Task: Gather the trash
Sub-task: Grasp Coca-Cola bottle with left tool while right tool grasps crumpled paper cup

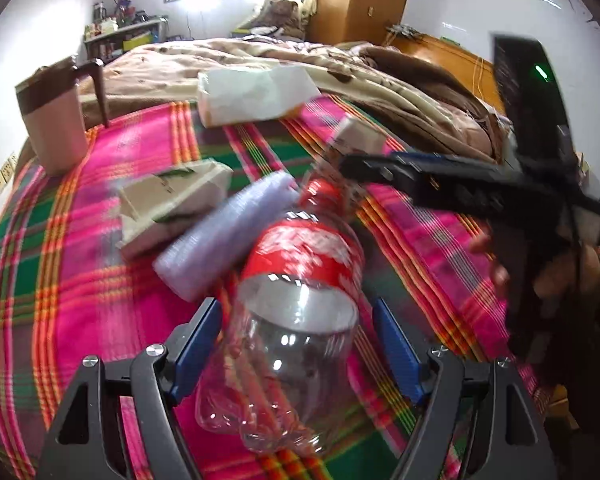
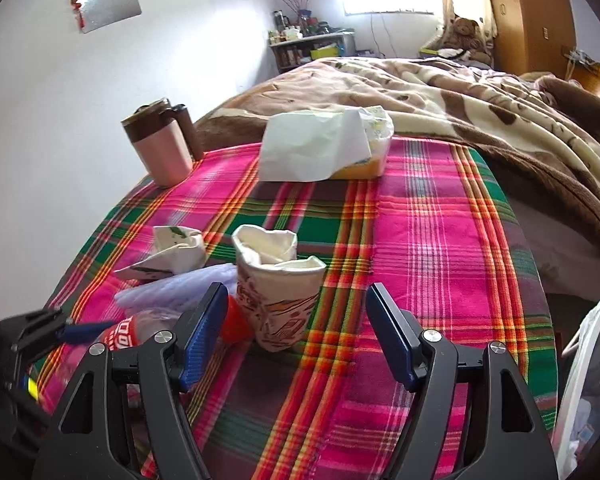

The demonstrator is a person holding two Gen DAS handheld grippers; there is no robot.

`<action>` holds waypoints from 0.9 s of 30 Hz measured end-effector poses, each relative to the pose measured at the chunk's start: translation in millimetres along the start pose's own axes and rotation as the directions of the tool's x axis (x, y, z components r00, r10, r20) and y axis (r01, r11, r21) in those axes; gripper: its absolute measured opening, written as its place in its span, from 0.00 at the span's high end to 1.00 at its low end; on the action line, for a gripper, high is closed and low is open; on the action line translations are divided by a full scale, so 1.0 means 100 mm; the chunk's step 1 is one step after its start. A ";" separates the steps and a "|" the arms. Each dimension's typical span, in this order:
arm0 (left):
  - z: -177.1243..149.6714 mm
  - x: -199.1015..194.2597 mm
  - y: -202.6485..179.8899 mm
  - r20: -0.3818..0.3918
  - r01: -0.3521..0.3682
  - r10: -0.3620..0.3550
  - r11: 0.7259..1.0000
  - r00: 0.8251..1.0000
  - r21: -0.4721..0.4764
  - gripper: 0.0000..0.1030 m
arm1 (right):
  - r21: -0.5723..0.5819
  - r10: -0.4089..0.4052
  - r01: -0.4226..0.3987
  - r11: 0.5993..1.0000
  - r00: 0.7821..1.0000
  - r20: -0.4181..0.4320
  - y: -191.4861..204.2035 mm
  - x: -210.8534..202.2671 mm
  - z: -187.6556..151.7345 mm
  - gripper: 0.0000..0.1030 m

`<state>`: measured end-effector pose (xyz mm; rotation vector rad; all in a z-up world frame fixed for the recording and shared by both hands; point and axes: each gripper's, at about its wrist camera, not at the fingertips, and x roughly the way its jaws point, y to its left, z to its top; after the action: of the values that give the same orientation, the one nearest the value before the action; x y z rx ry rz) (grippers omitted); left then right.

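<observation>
Left gripper point(image 1: 296, 344) spread wide around clear cola bottle point(image 1: 288, 304) at lower centre, blue pads not clamped yet, lining up a grab; right gripper point(image 2: 298, 332) equally wide, empty, straddling crumpled paper cup point(image 2: 278, 284) on plaid cloth point(image 2: 440, 240), lower centre

An empty clear plastic bottle point(image 1: 300, 300) with a red label lies on its side, base nearest. Left of it lie a ribbed translucent cup stack point(image 1: 224, 232) and a crumpled beige carton point(image 1: 172, 200). A crushed paper cup point(image 2: 278, 288) (printed, rim dented) stands upright beside them.
</observation>
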<state>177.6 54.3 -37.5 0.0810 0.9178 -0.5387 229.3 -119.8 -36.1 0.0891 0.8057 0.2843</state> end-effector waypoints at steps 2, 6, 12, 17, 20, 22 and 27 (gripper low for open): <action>-0.02 0.00 -0.03 0.000 0.008 -0.008 1.000 1.000 0.004 0.23 | 0.018 -0.003 0.003 1.000 1.000 -0.009 -0.03 0.05 0.03 0.29; 0.02 -0.03 0.04 0.030 -0.034 0.035 0.998 0.999 -0.059 0.23 | 0.051 0.015 -0.013 0.999 0.999 -0.032 -0.07 0.16 0.09 0.29; 0.02 0.07 0.06 0.003 -0.038 0.039 0.996 0.999 -0.084 0.23 | 0.083 0.053 -0.049 0.995 0.998 -0.043 -0.07 0.22 0.06 0.34; 0.03 0.05 0.05 0.017 -0.042 0.044 0.994 0.999 -0.100 0.23 | 0.066 0.049 -0.046 0.997 0.998 -0.043 -0.03 0.21 0.04 0.52; 0.03 0.08 0.03 0.006 -0.034 0.035 0.993 0.999 -0.110 0.24 | 0.071 0.045 -0.042 0.997 0.998 -0.041 -0.05 0.20 0.04 0.62; 0.03 0.09 0.02 0.006 -0.028 0.029 0.993 1.000 -0.116 0.28 | 0.076 0.035 -0.033 0.997 0.999 -0.032 -0.07 0.16 0.03 0.68; 0.04 0.12 -0.06 -0.007 -0.031 0.030 0.993 1.000 -0.117 0.38 | 0.083 0.017 -0.017 0.996 1.000 -0.001 -0.12 0.03 0.01 0.73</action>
<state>183.6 42.5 -43.4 -0.0097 0.9503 -0.4551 234.7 -130.7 -39.6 0.1732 0.8184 0.2670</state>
